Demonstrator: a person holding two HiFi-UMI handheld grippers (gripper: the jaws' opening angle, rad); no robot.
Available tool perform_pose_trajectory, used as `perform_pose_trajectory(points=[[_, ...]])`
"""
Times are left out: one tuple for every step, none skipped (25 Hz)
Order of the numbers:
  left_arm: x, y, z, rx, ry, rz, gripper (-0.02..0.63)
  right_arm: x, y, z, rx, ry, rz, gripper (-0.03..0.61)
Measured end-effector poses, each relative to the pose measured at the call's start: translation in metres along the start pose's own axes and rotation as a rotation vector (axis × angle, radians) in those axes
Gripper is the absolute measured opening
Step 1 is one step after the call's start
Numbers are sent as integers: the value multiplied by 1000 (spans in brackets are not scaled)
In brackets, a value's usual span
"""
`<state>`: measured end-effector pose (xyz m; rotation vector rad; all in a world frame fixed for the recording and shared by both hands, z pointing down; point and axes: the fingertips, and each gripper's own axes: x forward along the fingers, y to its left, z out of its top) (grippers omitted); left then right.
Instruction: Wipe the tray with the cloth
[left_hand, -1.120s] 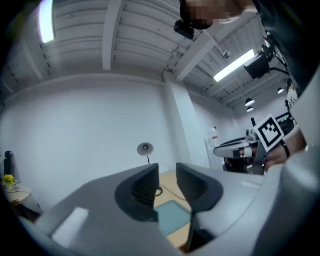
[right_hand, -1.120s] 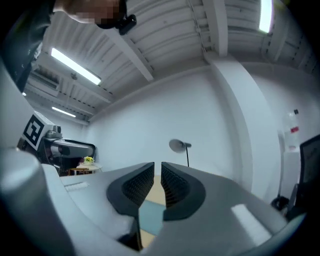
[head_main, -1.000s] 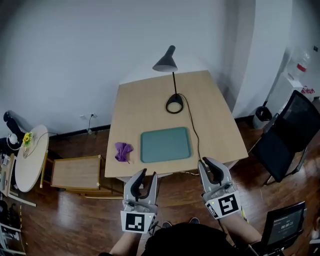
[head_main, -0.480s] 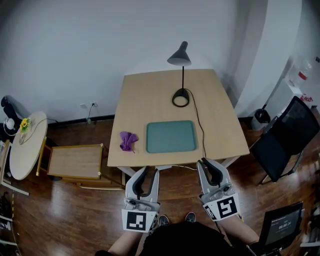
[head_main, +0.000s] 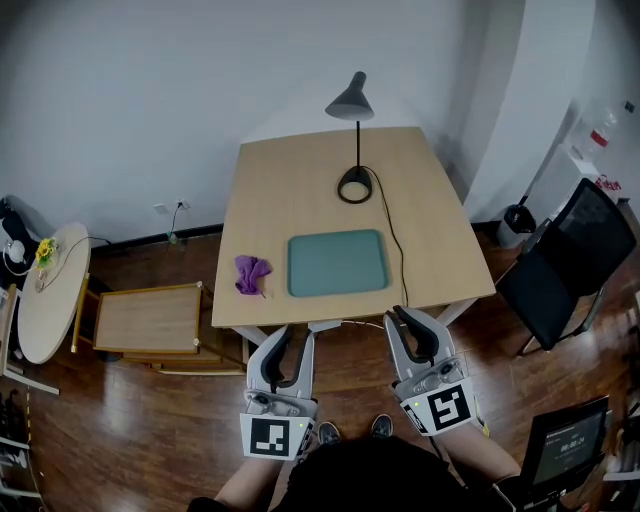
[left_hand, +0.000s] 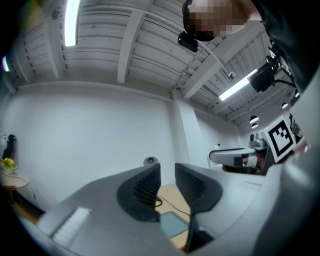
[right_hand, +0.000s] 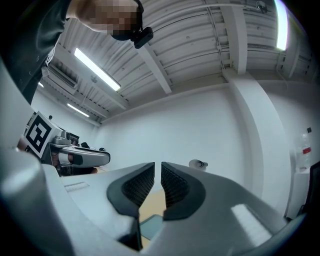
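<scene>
The tray is located flat on the wooden table, near its front edge. The cloth, purple and crumpled, is positioned just beside the tray's left side, apparently without touching it, although the separation is hard to confirm at this range. A desk lamp is set behind the tray.

The left gripper and the right gripper are held short of the table's front edge, above the wooden floor, well apart from tray and cloth. In each gripper view the jaws are set to a narrow gap with nothing between them.
</scene>
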<state>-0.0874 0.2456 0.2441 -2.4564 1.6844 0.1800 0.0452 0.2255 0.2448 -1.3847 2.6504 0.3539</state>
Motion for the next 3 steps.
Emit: perform_pose_trajectory(points=[[0,-1,-1,2,6,-2,115,0,0,0,-2,-1,2,41],[-1,-1,-2,4,11,-3,115,-1,1,1,-2,-3,4,41],[-1,-1,-2,5,16,-4,114,-1,2,2,-2,-4,6,41]])
